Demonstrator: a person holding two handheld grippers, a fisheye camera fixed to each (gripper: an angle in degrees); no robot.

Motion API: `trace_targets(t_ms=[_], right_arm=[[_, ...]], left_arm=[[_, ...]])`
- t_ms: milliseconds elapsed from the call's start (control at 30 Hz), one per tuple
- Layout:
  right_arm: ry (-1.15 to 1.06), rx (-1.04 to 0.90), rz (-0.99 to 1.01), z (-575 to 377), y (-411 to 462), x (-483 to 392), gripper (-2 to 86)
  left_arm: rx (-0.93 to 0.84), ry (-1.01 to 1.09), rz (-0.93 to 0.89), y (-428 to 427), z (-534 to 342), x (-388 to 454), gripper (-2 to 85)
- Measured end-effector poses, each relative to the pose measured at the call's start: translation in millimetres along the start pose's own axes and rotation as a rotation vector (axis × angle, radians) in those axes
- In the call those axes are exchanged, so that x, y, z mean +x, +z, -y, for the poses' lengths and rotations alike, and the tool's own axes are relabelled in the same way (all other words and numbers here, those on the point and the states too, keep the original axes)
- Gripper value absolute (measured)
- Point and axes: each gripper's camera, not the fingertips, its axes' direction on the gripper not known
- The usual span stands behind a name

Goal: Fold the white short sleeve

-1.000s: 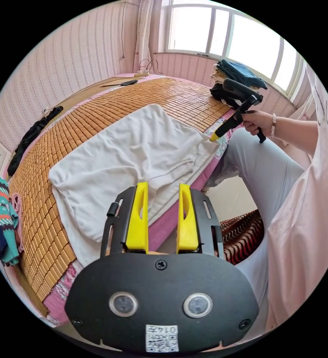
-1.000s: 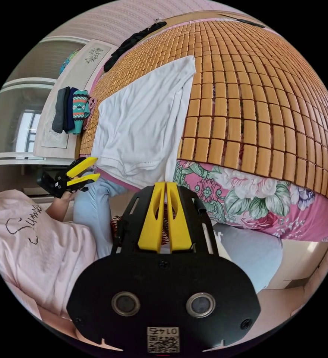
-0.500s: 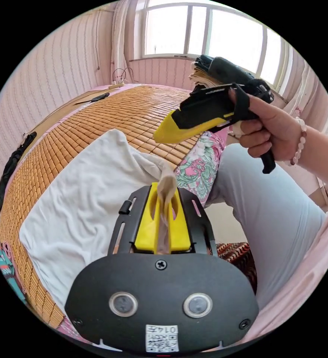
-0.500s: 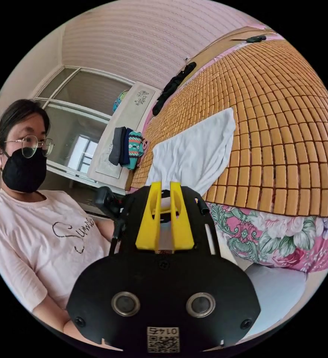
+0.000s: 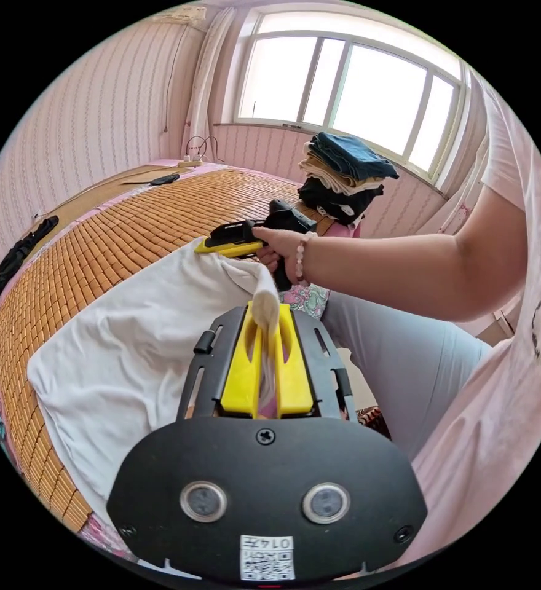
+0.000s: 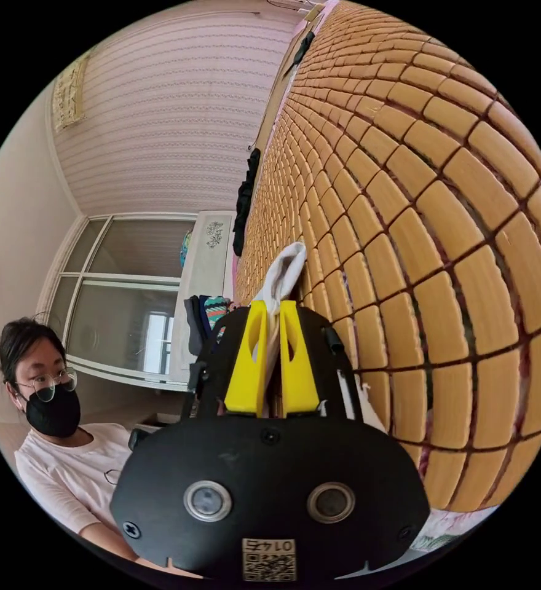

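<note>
Both grippers pinching the near edge of the white short sleeve, ready to carry the fold over.

My left gripper has its yellow jaws closed on a bunched bit of the white short sleeve, which spreads ahead of and to the left of the tool across the bamboo mat; my right gripper is likewise clamped on a loop of the same cloth just past its tips, and it also appears beyond my left tool. I judge the step goes best if I lift both pinches level, keep the edge taut between them, and lay it down square. No containers here; a stack of folded clothes sits beyond my right hand by the window.
</note>
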Motion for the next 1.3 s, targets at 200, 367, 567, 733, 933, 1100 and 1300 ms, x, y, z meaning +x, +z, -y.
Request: trace_targets(t_ms=[200, 367, 567, 733, 933, 1100, 1300], right_arm=[[-0.141, 0.071, -0.11, -2.2, -63.2, -55.3, 2.5], [-0.221, 0.084, -0.223, -13.0, -82.6, -103.9, 2.5], [-0.336, -0.084, -0.189, -8.2, 24.9, -154.2, 3.3], [-0.416, -0.254, -0.246, -11.9, 180.3, -170.1, 7.7], [-0.53, -0.349, -0.418, -32.0, 256.0, -177.5, 10.6], [-0.775, -0.452, -0.726, -42.6, 307.6, -205.0, 13.2], [-0.847, -0.676, -0.848, -53.4, 386.2, -189.2, 15.1]], left_arm=[[0.124, 0.003, -0.139, 4.8, 28.7, 9.7, -0.1], [0.233, -0.157, -0.24, -3.1, 33.8, -8.4, -0.1], [0.291, -0.376, -0.108, -48.9, 7.1, -68.1, 0.0], [0.164, -0.581, 0.235, -69.7, -32.1, -114.1, 3.4], [-0.034, -0.757, 0.328, -60.0, -63.1, -144.0, 11.2], [0.038, -0.831, 0.324, -73.4, -74.9, -153.1, 11.5], [-0.007, -0.793, 0.24, -35.4, -64.6, -158.3, 13.3]])
